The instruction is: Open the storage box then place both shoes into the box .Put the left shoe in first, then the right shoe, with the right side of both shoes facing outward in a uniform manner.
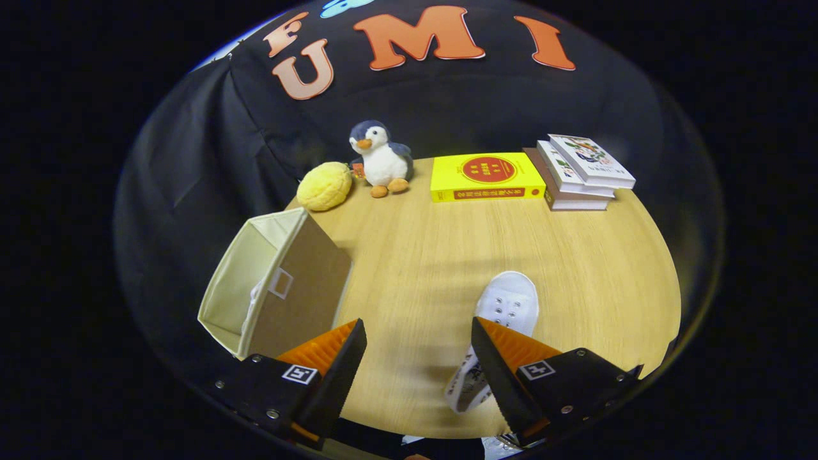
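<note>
Fingers (418, 335) are spread wide apart, gripping nothing, with bare counter (409, 268) showing in the gap between them. Only one white shoe (505, 313) lies on the counter, partly hidden behind the right-hand finger: its toe points away, ahead of that fingertip, and its heel end runs back under the finger toward the camera. Whether the finger touches the shoe cannot be told; the other finger is well clear of it.

Box (271, 287) stands on the counter to the left, just ahead of the left-hand finger. It is a cream fabric box lying tipped with its open mouth turned leftward and a brown panel with a small label window facing the fingers. Something white shows inside near the opening; it is too little seen to identify.

Beyond the fingers, along the far edge of the counter against the booth wall: a yellow round plush (324, 186) past the box, a toy penguin (381, 160) just beside it, a yellow book (486, 176) lying flat, and a stack of books (578, 172) to its right.
</note>
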